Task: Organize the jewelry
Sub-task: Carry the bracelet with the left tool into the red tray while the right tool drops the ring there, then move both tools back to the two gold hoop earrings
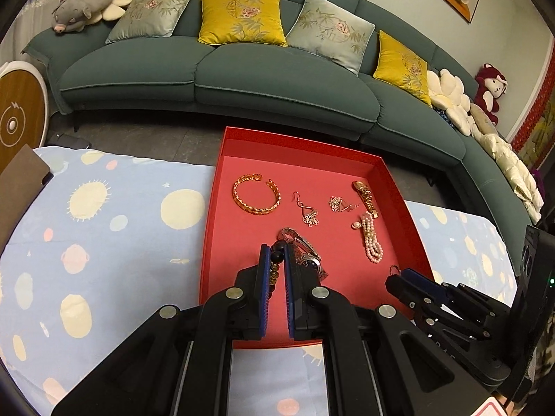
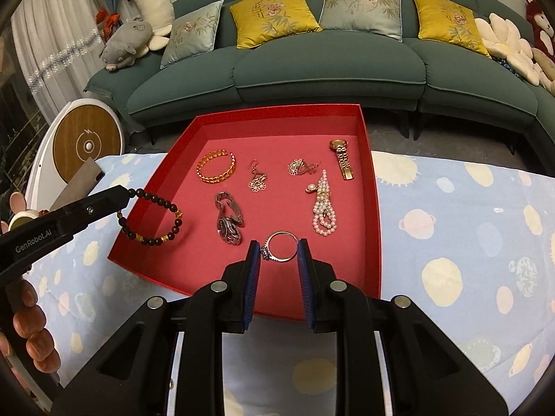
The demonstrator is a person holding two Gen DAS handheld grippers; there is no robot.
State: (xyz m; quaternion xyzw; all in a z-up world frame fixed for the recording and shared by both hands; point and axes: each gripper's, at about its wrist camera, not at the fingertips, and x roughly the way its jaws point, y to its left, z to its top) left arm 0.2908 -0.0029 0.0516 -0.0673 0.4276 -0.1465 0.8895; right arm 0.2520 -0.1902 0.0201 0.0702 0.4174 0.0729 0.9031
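Observation:
A red tray lies on the table. In it are a gold bangle, two flower earrings, a gold watch, a pearl bracelet and a silver watch. My left gripper is shut on a dark bead bracelet and holds it over the tray's left side. My right gripper is shut on a silver ring above the tray's near right part.
The table wears a pale blue cloth with planet prints. A teal sofa with cushions and plush toys stands behind. A round white and wood device stands at the left.

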